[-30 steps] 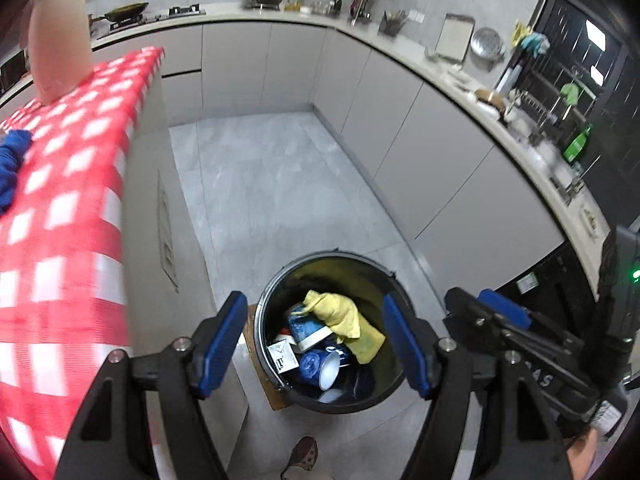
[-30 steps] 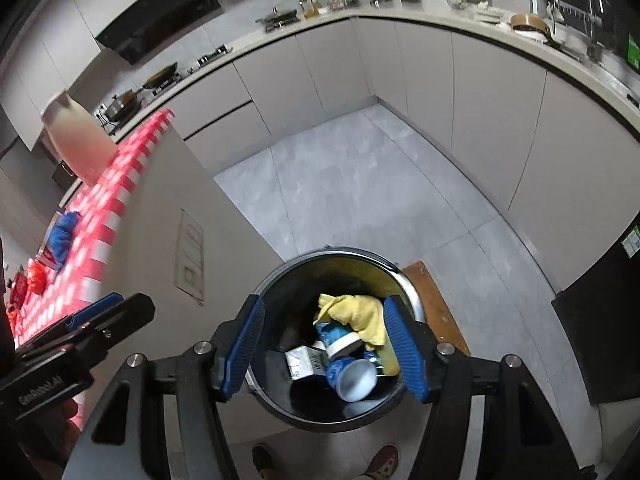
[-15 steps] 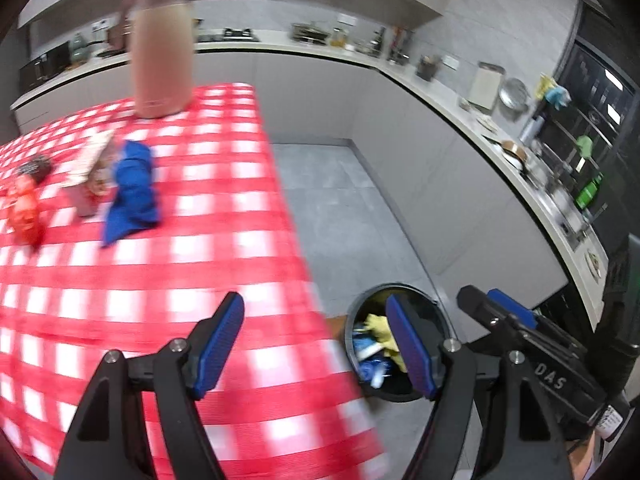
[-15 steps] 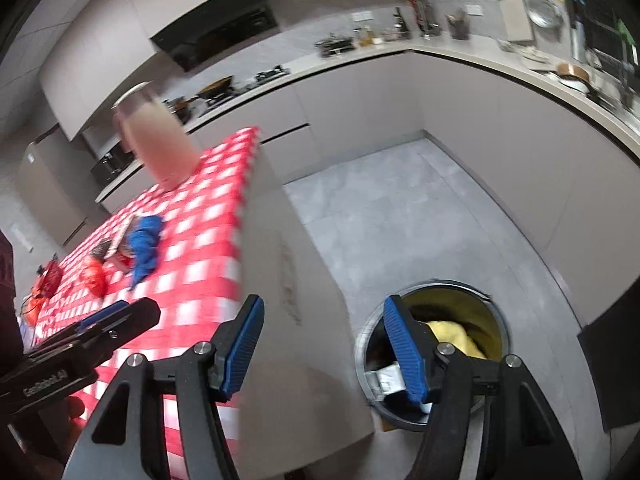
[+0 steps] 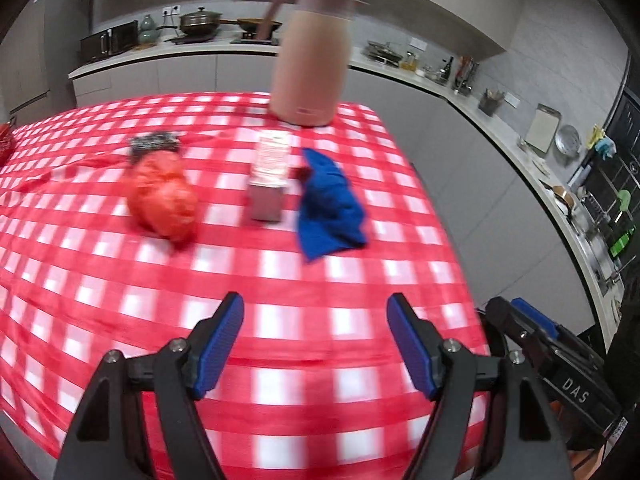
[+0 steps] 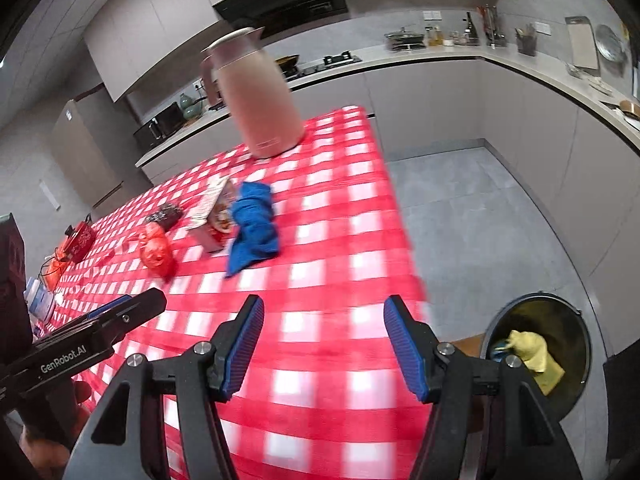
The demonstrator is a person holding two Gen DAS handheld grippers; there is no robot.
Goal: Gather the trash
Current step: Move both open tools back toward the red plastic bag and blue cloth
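two black handheld grippers with ribbed blue pads, both hovering above a table draped in a red-and-white checked cloth. left gripper with fingers parted to a middling gap, jaws having just been opening, nothing between the pads, only cloth showing through the gap. right gripper likewise parted to a middling gap and holding nothing, seen at the lower right edge of the left wrist view. further along the table, well apart from both sets of fingers, a row of loose items: a crumpled blue cloth nearest the table's right edge, just beside it a small tilted carton with printed sides and a plain grey end, then a crumpled red plastic bag with a dark, glittery scrap right behind it. beyond these, upright near the far edge, a tall pale-pink insulated jug with a handle. on the grey tiled floor off the table's right corner, a round black-rimmed trash bin, partly hidden behind the right gripper's finger, with a yellow crumpled cloth and something blue inside. around the room, grey kitchen cabinets under a pale worktop crowded with pots and utensils, too small to tell apart. heavy motion blur over the nearer checks of the cloth.
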